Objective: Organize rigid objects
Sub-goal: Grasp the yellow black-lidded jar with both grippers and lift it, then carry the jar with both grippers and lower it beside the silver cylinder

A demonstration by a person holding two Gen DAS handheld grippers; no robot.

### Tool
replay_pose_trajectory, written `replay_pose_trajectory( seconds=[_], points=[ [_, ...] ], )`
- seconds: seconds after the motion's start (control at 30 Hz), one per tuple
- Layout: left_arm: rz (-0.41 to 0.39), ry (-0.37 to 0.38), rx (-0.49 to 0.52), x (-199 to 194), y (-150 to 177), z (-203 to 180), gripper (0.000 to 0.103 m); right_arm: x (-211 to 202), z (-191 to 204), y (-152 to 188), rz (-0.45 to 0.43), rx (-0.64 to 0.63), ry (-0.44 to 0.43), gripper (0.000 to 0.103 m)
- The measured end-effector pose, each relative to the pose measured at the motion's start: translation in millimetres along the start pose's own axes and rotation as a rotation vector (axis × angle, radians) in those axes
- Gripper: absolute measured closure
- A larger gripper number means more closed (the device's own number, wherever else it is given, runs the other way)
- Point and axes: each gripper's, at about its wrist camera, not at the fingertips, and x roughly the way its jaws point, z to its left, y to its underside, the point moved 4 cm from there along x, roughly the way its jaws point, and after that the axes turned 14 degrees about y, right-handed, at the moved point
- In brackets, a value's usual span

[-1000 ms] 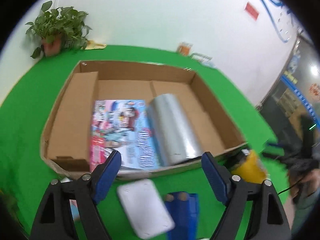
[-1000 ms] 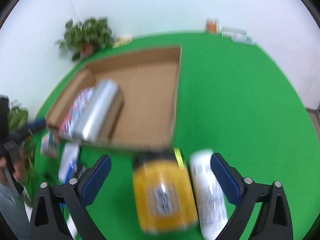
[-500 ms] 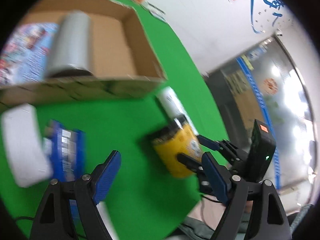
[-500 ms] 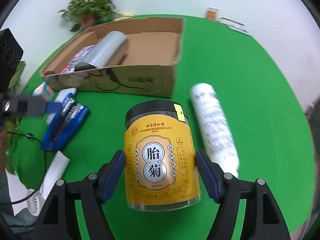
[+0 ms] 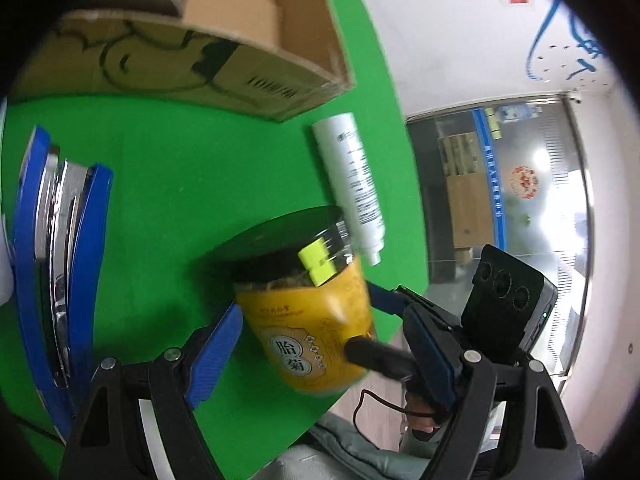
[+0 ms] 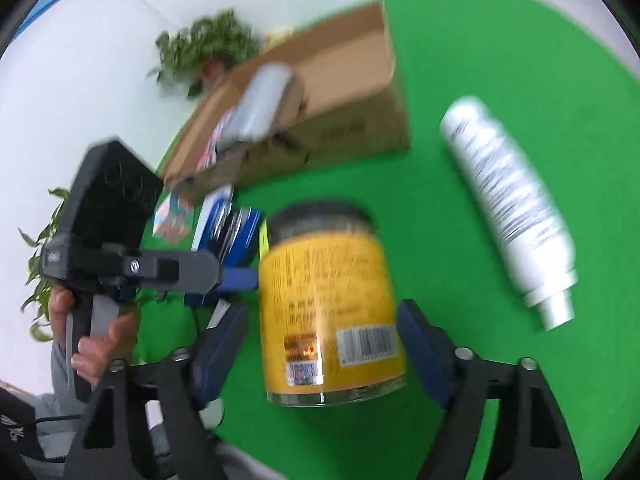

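Right gripper (image 6: pixel 320 344): jaws straddle the yellow-labelled jar (image 6: pixel 330 304), which stands upright on the green desk (image 6: pixel 500 80). A thin gap shows at each pad, so no firm grip; the jaws have just been widening slightly with the jar between them. Picture blurred.

Left gripper (image 5: pixel 324 348): jaws spread wide, also either side of the same jar, seen tilted from this view. Whether the left pad touches the label cannot be told. A black finger of the right gripper lies against the jar's lower side in the left wrist view.

Jar has a dark lid with a yellow-green tab.

Just beyond the jar, a white bottle (image 6: pixel 512 216) lies on its side, cap toward the camera, apart from the jar.

To the left, a blue stapler (image 5: pixel 60 264) lies on the desk.

Farther back, an open cardboard box (image 6: pixel 352 136) holds a silver cylinder (image 6: pixel 260 104) and a colourful printed pack. A potted plant (image 6: pixel 208 48) stands behind the box at the wall.
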Motion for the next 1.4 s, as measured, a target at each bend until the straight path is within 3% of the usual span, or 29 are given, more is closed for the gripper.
replay_pose_trajectory(
  seconds=[0.1,0.3,0.53,0.67,0.9,1.07,1.2,1.4],
  points=[
    [0.009,-0.057,-0.028,10,5,6,0.021,13,11,3,0.032,-0.004,-0.029,0.027],
    [0.003,-0.083,-0.037,13,3,16,0.019,20,28,7,0.030,-0.029,0.001,0.024],
    [-0.016,-0.104,-0.006,5,4,13,0.022,28,46,8,-0.005,-0.043,0.097,0.024],
    [-0.067,-0.149,0.099,-15,2,-19,0.023,11,60,-1,-0.060,-0.061,0.114,0.024],
    [-0.239,-0.237,0.363,-76,-50,-114,0.023,-63,99,-75,-0.288,-0.131,0.064,0.024],
    [-0.294,-0.305,0.415,-109,-113,-162,0.023,-104,129,-162,-0.343,-0.150,0.016,0.024],
    [-0.280,-0.335,0.400,-114,-158,-173,0.023,-119,136,-224,-0.323,-0.137,-0.007,0.024],
    [-0.206,-0.353,0.322,-101,-189,-134,0.023,-85,120,-258,-0.217,-0.086,-0.006,0.024]
  ],
)
